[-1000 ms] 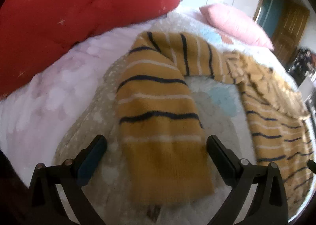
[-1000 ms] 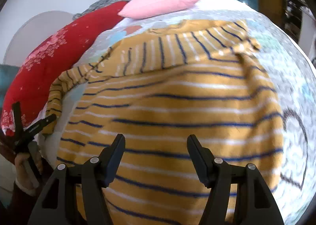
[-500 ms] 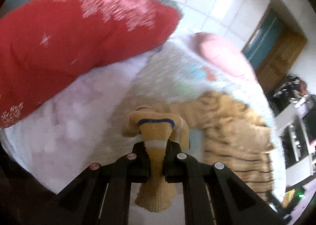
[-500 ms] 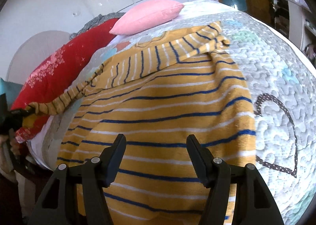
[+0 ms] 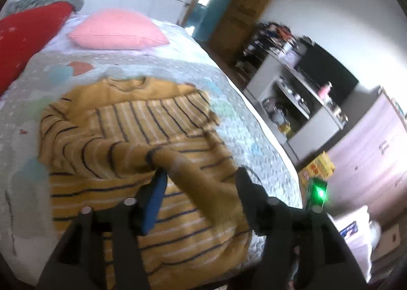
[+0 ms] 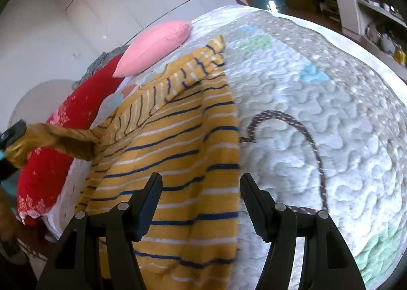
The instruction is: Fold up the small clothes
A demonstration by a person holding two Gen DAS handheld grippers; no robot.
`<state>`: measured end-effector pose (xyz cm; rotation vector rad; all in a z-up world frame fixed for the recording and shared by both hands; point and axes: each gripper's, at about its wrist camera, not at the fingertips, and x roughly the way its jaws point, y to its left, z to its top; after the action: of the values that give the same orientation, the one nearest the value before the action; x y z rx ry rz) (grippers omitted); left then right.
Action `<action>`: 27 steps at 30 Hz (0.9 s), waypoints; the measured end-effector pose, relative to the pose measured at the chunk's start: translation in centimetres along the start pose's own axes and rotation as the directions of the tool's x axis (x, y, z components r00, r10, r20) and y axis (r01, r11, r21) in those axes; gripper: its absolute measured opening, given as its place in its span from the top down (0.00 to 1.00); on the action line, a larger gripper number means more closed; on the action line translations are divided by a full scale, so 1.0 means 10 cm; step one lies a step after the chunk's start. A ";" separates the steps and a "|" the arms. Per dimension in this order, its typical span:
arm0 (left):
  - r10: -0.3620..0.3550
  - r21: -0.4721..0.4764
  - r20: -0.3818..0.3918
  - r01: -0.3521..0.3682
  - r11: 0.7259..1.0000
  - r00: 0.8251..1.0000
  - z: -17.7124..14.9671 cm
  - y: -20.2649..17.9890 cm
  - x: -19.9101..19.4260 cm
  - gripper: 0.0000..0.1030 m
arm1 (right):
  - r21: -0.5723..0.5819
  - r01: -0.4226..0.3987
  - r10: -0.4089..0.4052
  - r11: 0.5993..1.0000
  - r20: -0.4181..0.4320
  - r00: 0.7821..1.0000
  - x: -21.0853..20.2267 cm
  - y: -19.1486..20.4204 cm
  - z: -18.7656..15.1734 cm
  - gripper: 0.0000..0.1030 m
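A mustard sweater with navy and white stripes [image 5: 132,122] lies flat on the quilted bed, also in the right wrist view [image 6: 178,152]. Its far sleeve is folded across the chest. My left gripper [image 5: 201,183] hovers over the sweater's body with its jaws apart; the near sleeve's cuff [image 5: 203,188] drapes between the fingers. In the right wrist view the left gripper [image 6: 12,134] shows at the far left with the sleeve hanging from it. My right gripper [image 6: 201,188] is open and empty above the sweater's right hem edge.
A pink pillow [image 5: 117,30] and a red pillow [image 5: 23,38] lie at the head of the bed. The white quilt [image 6: 318,116] extends right of the sweater. A shelf unit [image 5: 300,101] and drawers [image 5: 376,152] stand beyond the bed's right edge.
My left gripper closed on the near sleeve's cuff, lifted it and carried it over the sweater's body; its jaws now stand apart. My right gripper drifted right toward the sweater's edge, staying open.
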<state>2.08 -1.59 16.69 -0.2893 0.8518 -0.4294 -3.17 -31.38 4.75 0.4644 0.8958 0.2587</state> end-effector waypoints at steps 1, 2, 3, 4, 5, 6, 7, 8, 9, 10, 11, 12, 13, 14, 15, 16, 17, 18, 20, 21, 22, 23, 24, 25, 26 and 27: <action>0.017 0.027 0.004 -0.017 0.999 1.000 -0.05 -0.06 0.02 0.47 | 0.008 0.001 -0.001 1.000 0.002 1.000 -0.02 -0.03 0.00 0.34; 0.034 0.045 0.010 -0.034 0.998 0.999 -0.10 -0.08 0.01 0.45 | 0.013 0.003 -0.003 1.000 0.003 1.000 -0.03 -0.05 0.00 0.34; 0.057 0.053 0.019 -0.058 0.997 0.998 -0.14 -0.07 -0.01 0.40 | 0.016 0.005 -0.005 1.000 0.005 1.000 -0.04 -0.06 0.00 0.34; 0.077 0.051 0.027 -0.079 0.996 0.997 -0.19 -0.03 -0.06 0.37 | 0.017 0.007 -0.007 1.000 0.006 1.000 -0.04 -0.07 0.00 0.33; 0.110 0.043 0.042 -0.112 0.993 0.993 -0.23 0.04 -0.12 0.32 | 0.018 0.009 -0.009 1.000 0.007 1.000 -0.04 -0.07 0.00 0.33; 0.131 0.036 0.051 -0.133 0.990 0.990 -0.29 0.14 -0.20 0.30 | 0.018 0.009 -0.009 1.000 0.008 1.000 -0.04 -0.07 0.00 0.33; 0.175 0.022 0.067 -0.177 0.984 0.982 -0.34 0.26 -0.29 0.30 | 0.017 0.009 -0.009 1.000 0.007 1.000 -0.03 -0.05 0.00 0.33; 0.212 0.008 0.077 -0.213 0.977 0.974 -0.38 0.35 -0.37 0.29 | 0.012 0.010 -0.010 1.000 0.005 1.000 -0.02 -0.03 0.00 0.33; 0.270 -0.021 0.087 -0.269 0.963 0.959 -0.45 0.50 -0.46 0.28 | 0.003 0.012 -0.012 1.000 0.003 1.000 0.00 0.00 0.00 0.33; 0.306 -0.046 0.091 -0.303 0.952 0.948 -0.49 0.60 -0.52 0.28 | -0.009 0.013 -0.013 1.000 0.000 1.000 0.01 0.04 0.00 0.33; 0.336 -0.076 0.093 -0.330 0.941 0.937 -0.55 0.73 -0.61 0.28 | -0.022 0.012 -0.012 1.000 -0.001 1.000 0.03 0.07 0.01 0.34; 0.364 -0.117 0.089 -0.353 0.928 0.927 -0.61 0.87 -0.68 0.28 | -0.031 0.012 -0.012 0.999 -0.001 1.000 0.03 0.10 0.02 0.33; 0.386 -0.171 0.078 -0.370 0.913 0.919 -0.69 1.03 -0.77 0.28 | -0.046 0.011 -0.011 0.999 0.000 1.000 0.04 0.16 0.04 0.33; 0.398 -0.209 0.070 -0.376 0.903 0.915 -0.75 1.14 -0.84 0.28 | -0.057 0.009 -0.009 0.998 0.000 1.000 0.05 0.19 0.06 0.33; 0.409 -0.252 0.065 -0.381 0.889 0.910 -0.83 1.27 -0.91 0.28 | -0.074 0.005 -0.005 0.997 0.000 1.000 0.07 0.25 0.09 0.33; 0.422 -0.290 0.063 -0.388 0.875 0.904 -0.92 1.39 -0.99 0.28 | -0.085 0.003 -0.004 0.996 -0.002 1.000 0.10 0.30 0.11 0.33; 0.441 -0.318 0.060 -0.402 0.859 0.896 -1.00 1.50 -1.06 0.28 | -0.097 -0.001 0.000 0.995 -0.007 1.000 0.13 0.36 0.15 0.33; 0.452 -0.332 0.058 -0.410 0.849 0.890 -1.06 1.55 -1.11 0.27 | -0.107 -0.009 0.007 0.994 -0.014 1.000 0.18 0.41 0.18 0.33; 0.478 -0.364 0.049 -0.430 0.826 0.877 -1.18 1.68 -1.16 0.27 | -0.123 -0.022 0.019 0.992 -0.028 0.999 0.29 0.51 0.24 0.33; 0.489 -0.379 0.042 -0.439 0.815 0.871 -1.26 1.75 -1.19 0.27 | -0.131 -0.026 0.021 0.991 -0.038 0.999 0.36 0.57 0.27 0.33; 0.495 -0.388 0.036 -0.445 0.807 0.868 -1.31 1.80 -1.20 0.27 | -0.133 -0.028 0.022 0.991 -0.047 0.999 0.41 0.62 0.28 0.33; 0.497 -0.394 0.033 -0.446 0.804 0.867 -1.34 1.81 -1.20 0.27 | -0.133 -0.039 0.031 0.990 -0.062 0.998 0.48 0.66 0.31 0.32; 0.498 -0.401 0.030 -0.446 0.800 0.866 -1.38 1.84 -1.21 0.27 | -0.134 -0.056 0.046 0.989 -0.081 0.996 0.57 0.72 0.33 0.30; 0.498 -0.409 0.027 -0.445 0.796 0.867 -1.42 1.87 -1.21 0.27 | -0.139 -0.071 0.057 0.988 -0.107 0.993 0.67 0.77 0.34 0.28; 0.498 -0.415 0.024 -0.444 0.794 0.867 -1.45 1.90 -1.21 0.27 | -0.145 -0.068 0.051 0.987 -0.118 0.992 0.74 0.81 0.34 0.28; 0.496 -0.419 0.023 -0.442 0.793 0.868 -1.47 1.91 -1.22 0.27 | -0.154 -0.052 0.032 0.987 -0.127 0.991 0.84 0.84 0.33 0.28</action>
<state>-11.71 19.84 7.67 -0.4646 0.8432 0.2423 4.31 -21.60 4.89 0.3236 0.9798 0.3971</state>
